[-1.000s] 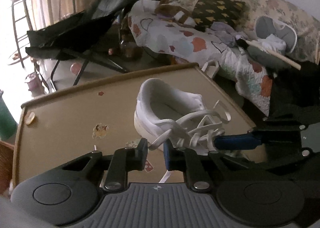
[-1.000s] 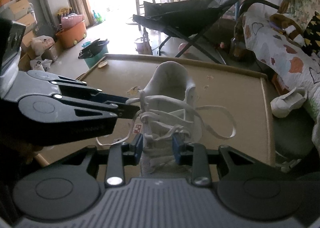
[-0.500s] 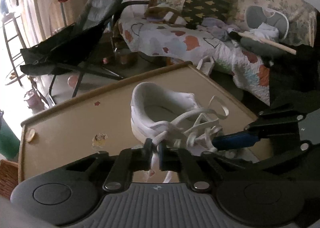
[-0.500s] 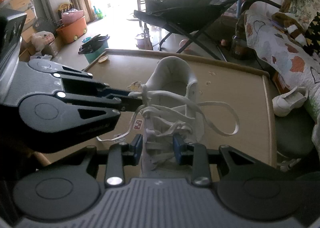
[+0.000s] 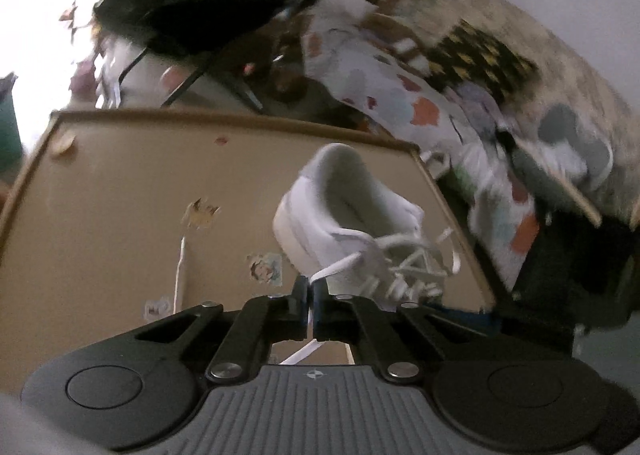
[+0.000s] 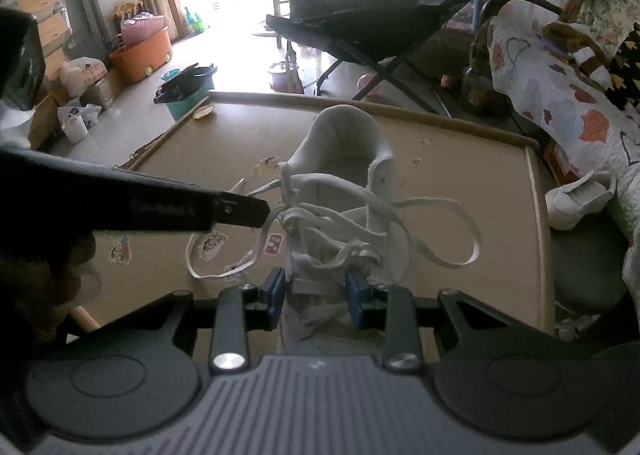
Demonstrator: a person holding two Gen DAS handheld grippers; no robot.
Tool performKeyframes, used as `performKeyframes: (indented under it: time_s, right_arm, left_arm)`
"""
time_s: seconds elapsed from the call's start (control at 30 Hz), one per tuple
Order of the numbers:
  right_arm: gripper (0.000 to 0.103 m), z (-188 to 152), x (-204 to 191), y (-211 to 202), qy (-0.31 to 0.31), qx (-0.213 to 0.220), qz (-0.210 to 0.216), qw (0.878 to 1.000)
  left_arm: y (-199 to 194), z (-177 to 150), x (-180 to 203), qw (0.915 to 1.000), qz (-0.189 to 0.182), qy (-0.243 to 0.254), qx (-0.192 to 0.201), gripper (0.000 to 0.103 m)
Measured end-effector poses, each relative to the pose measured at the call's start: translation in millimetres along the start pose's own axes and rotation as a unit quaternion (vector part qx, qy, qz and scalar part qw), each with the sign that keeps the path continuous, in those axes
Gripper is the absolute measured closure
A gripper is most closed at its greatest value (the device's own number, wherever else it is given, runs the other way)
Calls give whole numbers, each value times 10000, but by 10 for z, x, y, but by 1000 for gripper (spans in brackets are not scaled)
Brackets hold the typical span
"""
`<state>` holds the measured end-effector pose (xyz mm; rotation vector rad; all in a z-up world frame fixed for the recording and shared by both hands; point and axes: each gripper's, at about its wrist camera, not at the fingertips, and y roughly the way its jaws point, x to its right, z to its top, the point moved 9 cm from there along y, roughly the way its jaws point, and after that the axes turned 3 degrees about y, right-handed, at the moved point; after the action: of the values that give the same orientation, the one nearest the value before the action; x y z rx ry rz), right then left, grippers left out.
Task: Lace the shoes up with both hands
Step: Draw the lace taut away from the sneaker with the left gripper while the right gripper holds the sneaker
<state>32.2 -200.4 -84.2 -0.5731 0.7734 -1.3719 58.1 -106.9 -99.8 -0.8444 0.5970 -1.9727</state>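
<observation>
A white sneaker (image 5: 344,223) (image 6: 348,183) lies on the tan table (image 5: 120,183) (image 6: 472,183), heel away from me. My left gripper (image 5: 310,295) is shut on a white lace (image 5: 340,267), which runs taut from the shoe's eyelets through its pads; the loose end trails below. In the right wrist view the left gripper (image 6: 256,211) comes in from the left, edge-on, at the shoe's left side. My right gripper (image 6: 316,291) is closed around the shoe's laced front part, its blue pads (image 6: 276,291) against both sides. A loose lace loop (image 6: 448,231) lies to the right.
Stickers dot the table (image 6: 208,243). A black folding chair (image 6: 384,11) stands beyond the far edge. A sofa with a patterned quilt (image 6: 560,103) runs along the right, with a second white shoe (image 6: 576,195) beside the table. Bins (image 6: 140,51) sit on the floor at left.
The left gripper closed on the lace, then rolled and pulled the lace out to the shoe's left side. The right gripper stayed clamped on the shoe.
</observation>
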Motion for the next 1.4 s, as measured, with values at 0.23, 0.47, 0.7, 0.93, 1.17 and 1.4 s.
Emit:
performKeyframes:
  time_s: [0.23, 0.47, 0.7, 0.93, 1.17, 1.4]
  right_arm:
    - [71, -15, -1, -3, -41, -22, -14, 10000]
    - [71, -19, -6, -3, -70, -32, -16, 10000]
    - [71, -23, -14, 2, -89, -41, -33, 9999]
    - [71, -18, -11, 11, -93, -52, -38, 9999]
    - [71, -17, -15, 23, -99, -57, -48, 9999]
    - [71, -13, -9, 28, -101, -66, -50, 9999]
  left_arm:
    - [28, -82, -50, 9995, 4, -305, 73, 101]
    - [27, -89, -97, 9989, 86, -444, 138, 101]
    - [42, -64, -173, 9983, 144, -561, 108, 101]
    - [38, -59, -285, 9976, 193, -665, 46, 101]
    - [15, -69, -416, 9966, 276, -774, 8, 101]
    - [-35, -127, -608, 9943, 408, -989, 16, 101]
